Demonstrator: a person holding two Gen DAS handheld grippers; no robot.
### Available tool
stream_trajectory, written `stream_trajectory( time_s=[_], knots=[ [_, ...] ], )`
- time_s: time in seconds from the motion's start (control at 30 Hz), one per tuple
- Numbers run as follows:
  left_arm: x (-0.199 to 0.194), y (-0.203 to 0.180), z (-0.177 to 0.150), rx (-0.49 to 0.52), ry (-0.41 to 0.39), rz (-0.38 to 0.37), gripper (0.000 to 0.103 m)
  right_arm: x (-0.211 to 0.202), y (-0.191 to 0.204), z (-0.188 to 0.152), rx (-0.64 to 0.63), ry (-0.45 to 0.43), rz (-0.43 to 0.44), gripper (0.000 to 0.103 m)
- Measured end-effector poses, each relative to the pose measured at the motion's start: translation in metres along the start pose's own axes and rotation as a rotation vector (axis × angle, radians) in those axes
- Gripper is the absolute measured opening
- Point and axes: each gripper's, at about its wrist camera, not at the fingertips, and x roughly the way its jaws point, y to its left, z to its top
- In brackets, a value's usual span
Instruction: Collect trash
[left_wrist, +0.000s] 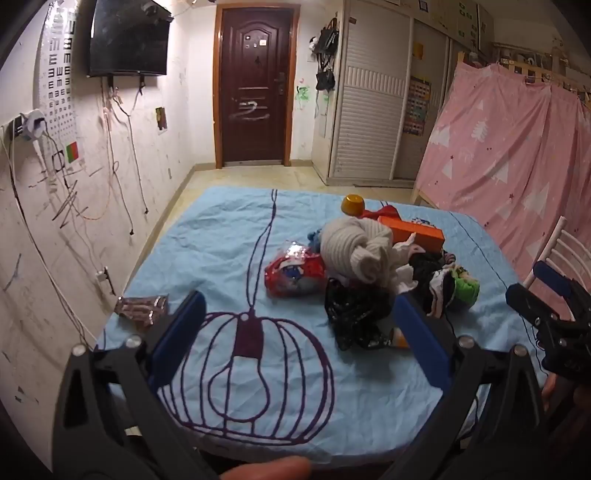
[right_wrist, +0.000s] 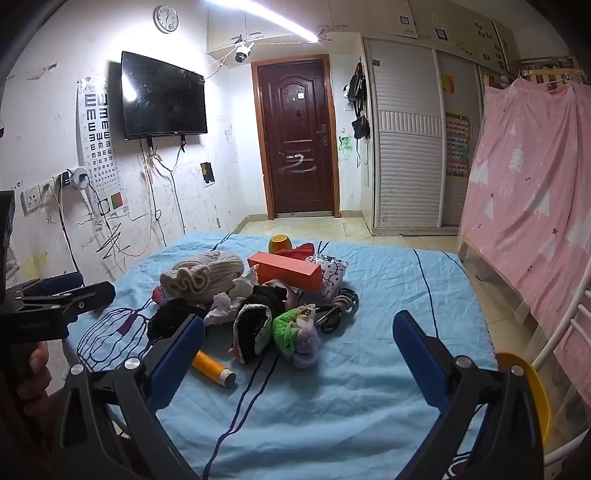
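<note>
We found the trash mixed into one heap on the light blue bedsheet with purple line drawings (left_wrist: 221, 236): a crumpled red-and-white plastic snack wrapper (left_wrist: 295, 275) lay ahead of our left tongs (left_wrist: 299, 325), toward their right finger, and crumpled white tissue (right_wrist: 223, 304) sat just beyond the left finger of our right tongs (right_wrist: 299, 332). A shiny brown foil packet (left_wrist: 142, 308) rested apart from the heap, just outside the left tongs' left finger, near the sheet's edge. Around the trash were a cream ribbed knit garment (left_wrist: 354, 247), an orange rectangular box (right_wrist: 284, 273), black cloth (left_wrist: 356, 317), a green-and-lilac plush toy (right_wrist: 295, 332) and a coiled black cable (right_wrist: 341, 308). A yellow cylinder with a metal end (right_wrist: 214, 367) lay touching, or nearly touching, the right tongs' left finger. Both tongs hung above the sheet, spread wide, pinching nothing.
</note>
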Motion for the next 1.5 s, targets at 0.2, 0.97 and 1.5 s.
stream_trajectory(
  time_s=[0.2,0.97,1.5],
  knots=[
    [0.0001,0.0002,0.0,-0.004,0.007,-0.006,0.098,0.0005,0.001,-0.0003,0.001,0.003,0.001,0.095],
    [0.0011,0.0006,-0.0033,-0.005,0.016,-0.006,0.098,0.0024,0.0024,-0.0014,-0.012,0.005,-0.012,0.095],
    [0.0043,0.0027,-0.0078,-0.01,0.02,-0.006,0.098,0.0026,0.0029,-0.0015,-0.016,0.006,-0.014,0.095]
  ],
)
